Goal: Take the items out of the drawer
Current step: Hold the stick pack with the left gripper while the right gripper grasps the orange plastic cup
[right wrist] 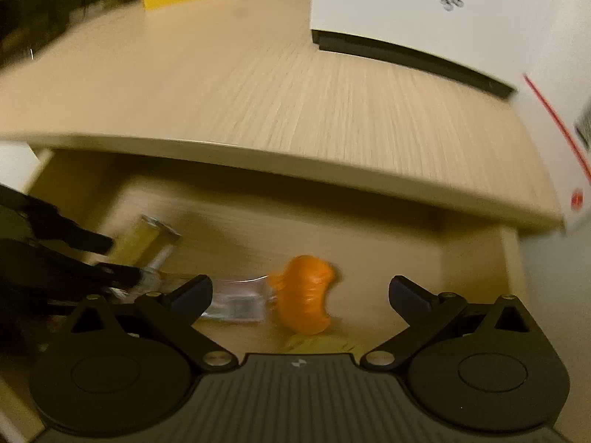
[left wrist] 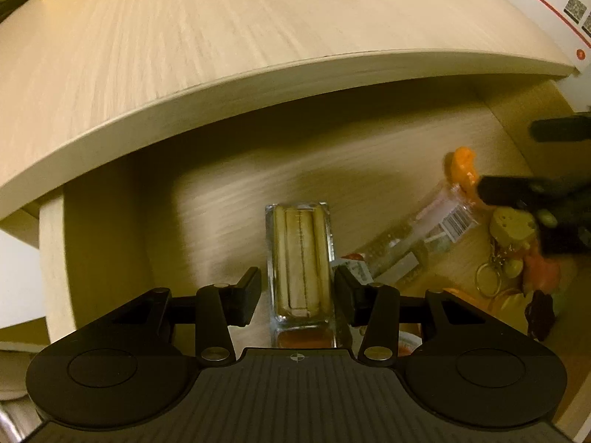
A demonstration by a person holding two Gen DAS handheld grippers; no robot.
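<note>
The left gripper (left wrist: 297, 297) reaches into the open drawer (left wrist: 236, 192), its jaws set either side of a rectangular glass bottle (left wrist: 301, 258); whether they clamp it I cannot tell. At three o'clock from the bottle lie a clear packet (left wrist: 436, 225) and a keyring cluster (left wrist: 509, 243). The right gripper (right wrist: 301, 295) hovers over the drawer with jaws wide apart, an orange toy (right wrist: 304, 291) between them, untouched. The wooden surface (right wrist: 258, 85) overhangs at twelve o'clock, carrying a white box (right wrist: 424, 7).
</note>
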